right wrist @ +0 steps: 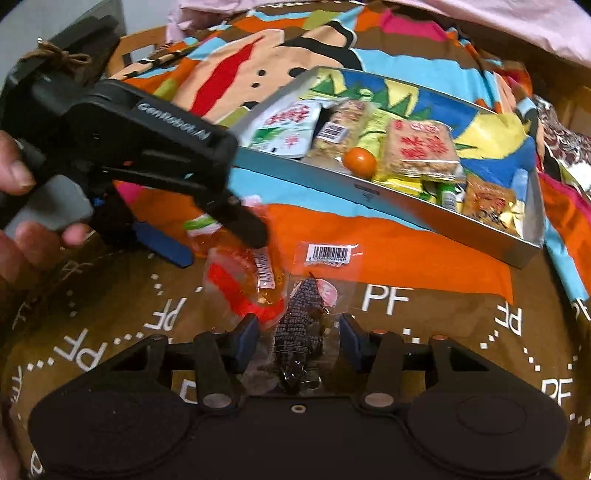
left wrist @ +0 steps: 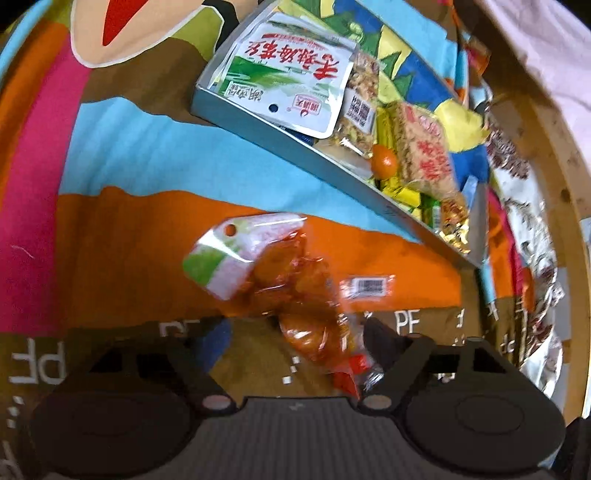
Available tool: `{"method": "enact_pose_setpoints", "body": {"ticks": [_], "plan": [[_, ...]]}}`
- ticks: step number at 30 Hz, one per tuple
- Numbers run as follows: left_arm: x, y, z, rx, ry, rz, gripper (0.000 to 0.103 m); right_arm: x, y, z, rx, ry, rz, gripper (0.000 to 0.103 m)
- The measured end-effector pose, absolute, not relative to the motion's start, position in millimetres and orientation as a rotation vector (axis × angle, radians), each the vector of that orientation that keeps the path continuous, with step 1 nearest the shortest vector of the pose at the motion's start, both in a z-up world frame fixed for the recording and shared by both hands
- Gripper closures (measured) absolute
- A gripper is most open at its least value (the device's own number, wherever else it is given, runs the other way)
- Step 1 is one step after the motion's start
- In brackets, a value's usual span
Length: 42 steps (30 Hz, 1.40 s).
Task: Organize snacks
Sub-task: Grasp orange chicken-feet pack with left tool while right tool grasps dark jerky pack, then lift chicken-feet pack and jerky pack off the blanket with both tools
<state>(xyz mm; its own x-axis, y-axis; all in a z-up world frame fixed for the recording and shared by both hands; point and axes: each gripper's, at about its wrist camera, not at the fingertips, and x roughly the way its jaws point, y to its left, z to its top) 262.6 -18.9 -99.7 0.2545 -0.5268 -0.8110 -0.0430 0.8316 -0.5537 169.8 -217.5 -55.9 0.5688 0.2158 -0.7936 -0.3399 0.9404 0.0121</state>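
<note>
An orange snack packet [left wrist: 295,295] with a green-and-white top lies on the colourful cloth, between the wide-open fingers of my left gripper [left wrist: 295,339]; it also shows in the right wrist view [right wrist: 236,266]. The left gripper [right wrist: 221,236] hovers over it there, held by a hand. A clear packet with a dark snack [right wrist: 299,328] lies between the open fingers of my right gripper [right wrist: 299,336]. A grey tray [left wrist: 258,125] holding several snack packets and a small orange fruit [left wrist: 384,162] stands beyond; it also shows in the right wrist view [right wrist: 406,218].
The cloth [right wrist: 388,251] covers a round wooden table [left wrist: 554,147]. Patterned foil bags [left wrist: 532,258] lie to the right of the tray. A pink cloth [right wrist: 517,26] lies at the back. A dark box with a twine bow [right wrist: 55,59] stands at the far left.
</note>
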Motion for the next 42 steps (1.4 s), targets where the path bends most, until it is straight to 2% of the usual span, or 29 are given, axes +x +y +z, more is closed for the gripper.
{"method": "enact_pose_setpoints", "body": {"ticks": [3, 8, 10, 13, 21, 26, 29, 32, 33, 34, 36, 39, 42], "plan": [[261, -19, -102, -0.565, 1.252, -0.359, 0.007, 166, -213, -55, -0.164, 0.916, 0.345, 0.053], [264, -20, -101, -0.566, 1.241, -0.293, 0.007, 157, -199, -53, -0.222, 0.919, 0.367, 0.053], [264, -24, -100, -0.52, 1.232, -0.26, 0.016, 154, -197, -53, -0.242, 0.928, 0.342, 0.053], [260, -33, -99, -0.409, 1.197, -0.232, 0.024, 152, -194, -55, -0.317, 0.913, 0.276, 0.053], [246, -66, -96, -0.138, 1.119, -0.222, 0.022, 159, -205, -59, -0.313, 0.911, 0.21, 0.052], [242, -74, -96, -0.073, 1.095, -0.223, 0.021, 169, -211, -63, -0.29, 0.924, 0.181, 0.049], [242, -74, -96, -0.071, 1.091, -0.224, 0.024, 169, -212, -62, -0.281, 0.925, 0.178, 0.055], [240, -75, -96, -0.054, 1.086, -0.227, 0.028, 168, -213, -61, -0.301, 0.921, 0.178, 0.055], [239, -74, -95, -0.05, 1.084, -0.232, 0.031, 167, -213, -60, -0.301, 0.921, 0.176, 0.055], [238, -74, -95, -0.047, 1.084, -0.24, 0.038, 166, -215, -60, -0.297, 0.922, 0.175, 0.055], [236, -71, -92, -0.042, 1.086, -0.262, 0.042, 167, -219, -59, -0.275, 0.928, 0.179, 0.055], [237, -70, -92, -0.04, 1.092, -0.288, 0.04, 171, -225, -58, -0.237, 0.924, 0.173, 0.052], [241, -68, -95, -0.084, 1.098, -0.296, 0.03, 175, -228, -59, -0.224, 0.909, 0.166, 0.043]]}}
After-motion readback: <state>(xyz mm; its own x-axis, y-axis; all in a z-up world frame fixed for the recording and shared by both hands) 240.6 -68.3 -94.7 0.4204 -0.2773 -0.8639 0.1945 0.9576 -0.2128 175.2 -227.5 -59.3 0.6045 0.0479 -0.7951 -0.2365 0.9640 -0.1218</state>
